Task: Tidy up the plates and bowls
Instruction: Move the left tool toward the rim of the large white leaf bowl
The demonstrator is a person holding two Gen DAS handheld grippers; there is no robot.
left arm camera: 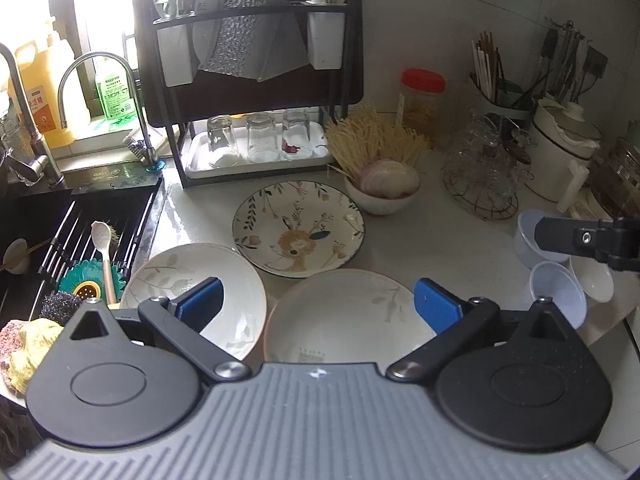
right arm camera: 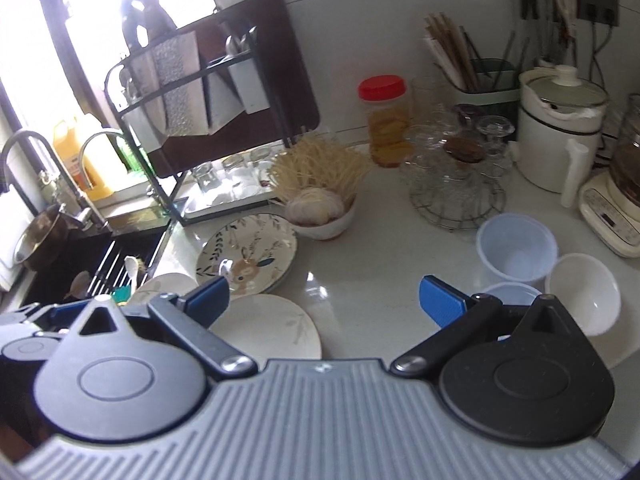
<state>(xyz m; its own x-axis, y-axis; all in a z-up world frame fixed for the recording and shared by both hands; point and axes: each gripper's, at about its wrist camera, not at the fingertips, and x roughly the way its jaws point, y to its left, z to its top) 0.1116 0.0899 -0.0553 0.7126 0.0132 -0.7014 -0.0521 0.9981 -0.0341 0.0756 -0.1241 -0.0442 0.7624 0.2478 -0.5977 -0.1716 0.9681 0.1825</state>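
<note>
Plates: three lie on the white counter [left arm camera: 460,236] beside the sink [left arm camera: 80,216] — a flowered plate [left arm camera: 298,229] and two pale plates [left arm camera: 192,288] [left arm camera: 344,316] nearer. Three bowls [right arm camera: 516,246] [right arm camera: 582,294] [right arm camera: 510,292] cluster far from the sink. Left gripper [left arm camera: 318,304] and right gripper [right arm camera: 324,298] both hover with fingers apart, holding nothing.

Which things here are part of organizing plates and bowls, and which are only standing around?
For the job: rabbit plate; two leaf-pattern plates; pale blue bowls; white bowl; both tongs, open.

Standing around: glasses; red-lidded jar; white pot; sink spoon.
</note>
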